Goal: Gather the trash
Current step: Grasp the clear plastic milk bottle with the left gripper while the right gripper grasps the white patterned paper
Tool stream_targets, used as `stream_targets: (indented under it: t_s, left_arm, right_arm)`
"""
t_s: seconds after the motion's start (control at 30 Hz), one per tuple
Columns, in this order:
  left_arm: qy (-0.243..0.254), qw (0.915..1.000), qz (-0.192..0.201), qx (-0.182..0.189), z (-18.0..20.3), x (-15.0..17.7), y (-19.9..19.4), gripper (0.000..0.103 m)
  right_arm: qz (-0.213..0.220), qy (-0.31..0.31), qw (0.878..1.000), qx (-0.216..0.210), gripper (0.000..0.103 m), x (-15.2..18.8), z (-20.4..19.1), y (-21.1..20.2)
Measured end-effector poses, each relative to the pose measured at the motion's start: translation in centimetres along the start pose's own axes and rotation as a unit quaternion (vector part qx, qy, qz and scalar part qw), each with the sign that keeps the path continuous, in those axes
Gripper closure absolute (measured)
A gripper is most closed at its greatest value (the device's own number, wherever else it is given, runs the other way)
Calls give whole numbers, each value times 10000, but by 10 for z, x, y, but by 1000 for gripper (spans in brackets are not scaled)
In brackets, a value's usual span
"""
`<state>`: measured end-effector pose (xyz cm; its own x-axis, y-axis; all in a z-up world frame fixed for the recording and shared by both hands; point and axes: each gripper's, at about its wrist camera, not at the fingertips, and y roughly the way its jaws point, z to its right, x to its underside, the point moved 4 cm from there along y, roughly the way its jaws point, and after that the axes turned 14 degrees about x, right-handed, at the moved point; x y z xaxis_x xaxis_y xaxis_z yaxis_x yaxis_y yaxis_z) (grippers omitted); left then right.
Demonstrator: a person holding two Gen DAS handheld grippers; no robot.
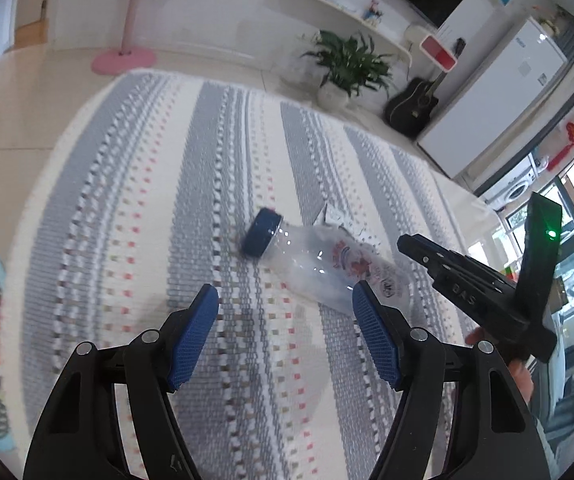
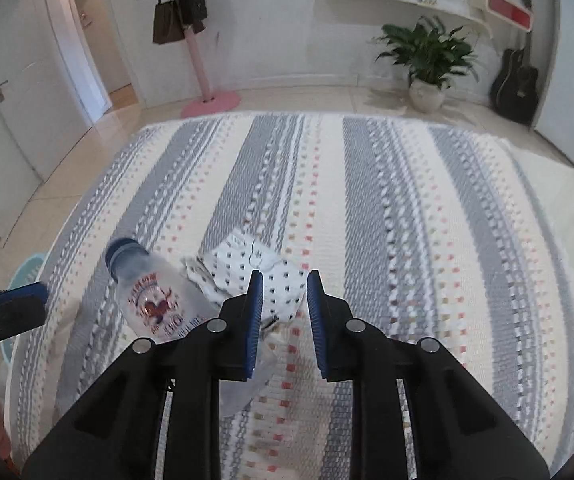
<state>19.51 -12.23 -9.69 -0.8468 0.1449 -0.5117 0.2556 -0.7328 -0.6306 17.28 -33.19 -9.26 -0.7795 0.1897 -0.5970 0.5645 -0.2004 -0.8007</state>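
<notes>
A clear plastic bottle point(image 1: 319, 264) with a blue cap and a red label lies on its side on the striped rug point(image 1: 167, 200). My left gripper point(image 1: 285, 304) is open and empty, just short of the bottle. In the right wrist view the bottle point(image 2: 155, 300) lies at the left, next to a crumpled white dotted paper point(image 2: 263, 276). My right gripper point(image 2: 285, 280) is open with a narrow gap, above the paper, empty. The right gripper's body shows at the right of the left wrist view point(image 1: 479, 292).
A light blue basket point(image 2: 23, 280) stands off the rug's left edge. A potted plant point(image 2: 427, 64), a black guitar point(image 2: 515, 80) and a pink coat stand point(image 2: 203, 80) are along the far wall. A white fridge point(image 1: 499, 88) stands at the right.
</notes>
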Motion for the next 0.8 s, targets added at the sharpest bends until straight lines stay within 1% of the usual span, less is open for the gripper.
stream_targets:
  t_s: [0.07, 0.1, 0.17, 0.37, 0.4, 0.47, 0.5, 0.53, 0.63, 0.7, 0.77, 0.8]
  left_arm:
    - [-47, 10000, -56, -8, -2, 2, 9, 34]
    - [-74, 9999, -78, 4, -4, 3, 11, 33]
    - [-103, 9999, -98, 39, -4, 1, 17, 27]
    - [-221, 9994, -123, -217, -14, -4, 19, 26]
    - [-202, 9994, -141, -246, -14, -5, 20, 26]
    - [-123, 9994, -182, -259, -11, -6, 23, 26]
    - [-55, 9994, -208, -258, -9, -7, 25, 26]
    - [6, 9994, -228, -265, -7, -8, 26, 25]
    - [386, 9980, -317, -391, 3, -12, 37, 24]
    - [740, 9940, -578, -553, 11, -15, 51, 23]
    - [967, 9899, -806, -648, 17, -13, 62, 23]
    - [1096, 9879, -854, -689, 21, -11, 65, 23]
  right_arm:
    - [-70, -108, 9998, -118, 83, 2, -9, 2]
    - [-94, -149, 9995, -276, 83, 5, -14, 2]
    - [-133, -209, 9984, -502, 83, 11, -21, -4]
    - [-164, -413, 9921, -1177, 83, 38, -62, -30]
    - [-147, -445, 9917, -1199, 83, 41, -67, -34]
    - [21, -412, 9931, -1101, 83, 44, -67, -42]
    - [127, -319, 9946, -980, 83, 44, -59, -45]
    - [158, -230, 9951, -950, 83, 43, -52, -47]
    - [170, 122, 9963, -836, 83, 39, -19, -46]
    - [164, 225, 9968, -752, 83, 36, -4, -45]
    - [116, 356, 9965, -741, 82, 34, 8, -44]
    - [106, 408, 9964, -735, 78, 32, 11, -43]
